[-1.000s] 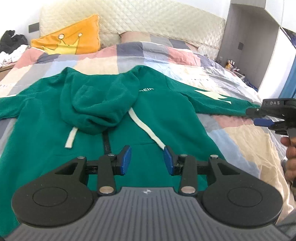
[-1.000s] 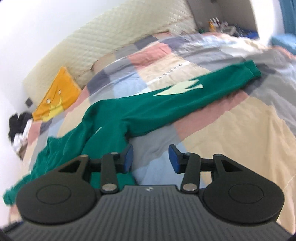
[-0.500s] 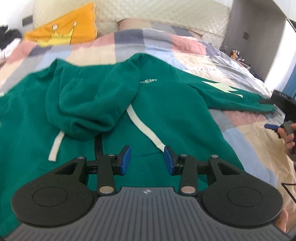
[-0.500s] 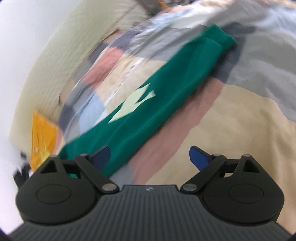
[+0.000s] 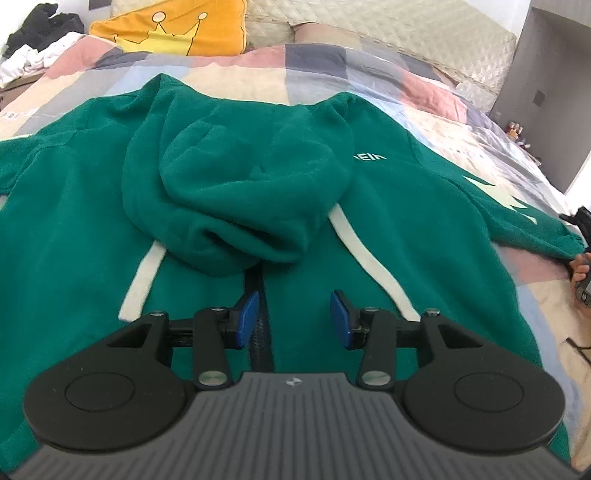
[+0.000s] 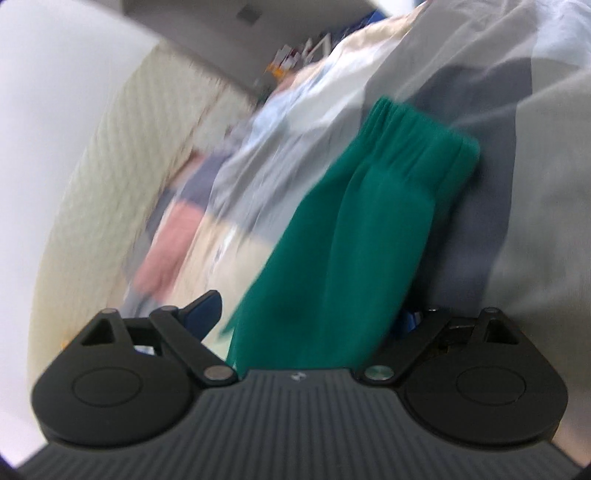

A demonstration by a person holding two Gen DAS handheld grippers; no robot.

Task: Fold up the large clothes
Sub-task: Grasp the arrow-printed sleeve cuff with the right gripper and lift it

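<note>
A green hoodie [image 5: 369, 229] lies spread face up on the bed, its hood [image 5: 240, 192] flopped down over the chest and two white drawstrings [image 5: 369, 269] trailing toward me. My left gripper [image 5: 293, 317] hovers just over the zipper [image 5: 255, 280]; its jaws are opening and nothing sits between them. In the right wrist view the hoodie's right sleeve [image 6: 351, 240] runs between the closing jaws of my right gripper [image 6: 308, 312], cuff [image 6: 417, 140] pointing away. One blue pad [image 6: 207, 306] stands clear of the cloth; the other is hidden behind it.
The bed carries a patchwork quilt [image 5: 314, 74], an orange crown pillow [image 5: 173, 26] and a padded headboard [image 5: 388, 26]. A heap of dark and white clothes [image 5: 37, 40] lies at the far left. A hand [image 5: 580, 269] shows at the sleeve's end.
My left gripper has sunk closer to the hoodie's front. My right gripper rolled, dropped down along the sleeve, spread its jaws wide and now has the sleeve between them.
</note>
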